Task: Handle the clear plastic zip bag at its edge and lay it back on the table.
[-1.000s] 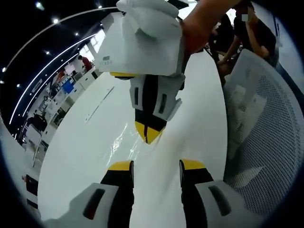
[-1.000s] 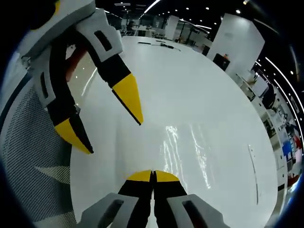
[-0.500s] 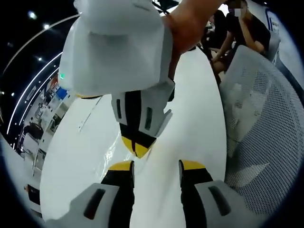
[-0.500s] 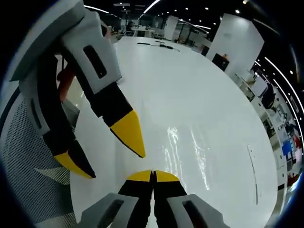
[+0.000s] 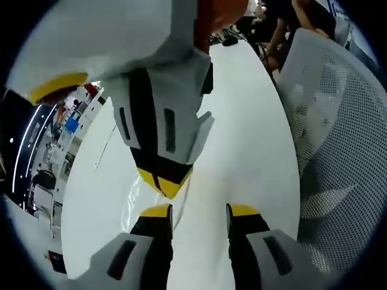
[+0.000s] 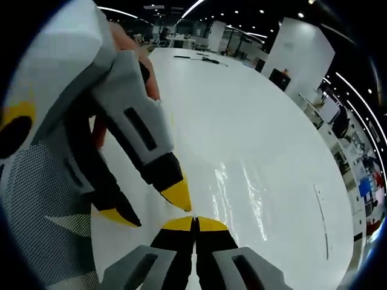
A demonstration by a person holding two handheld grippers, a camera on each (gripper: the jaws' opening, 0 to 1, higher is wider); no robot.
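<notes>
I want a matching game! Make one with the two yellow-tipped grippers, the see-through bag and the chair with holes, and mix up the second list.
Things:
1. left yellow-tipped gripper
2. right yellow-tipped gripper
3. clear plastic zip bag
4. white mesh chair

What fits:
A. see-through, with shiny glints, on the white table
B. jaws pressed shut
C. full of little holes, beside the table's edge
D. jaws apart

Pairs: 1-D, 2-B, 3-A, 4-C
</notes>
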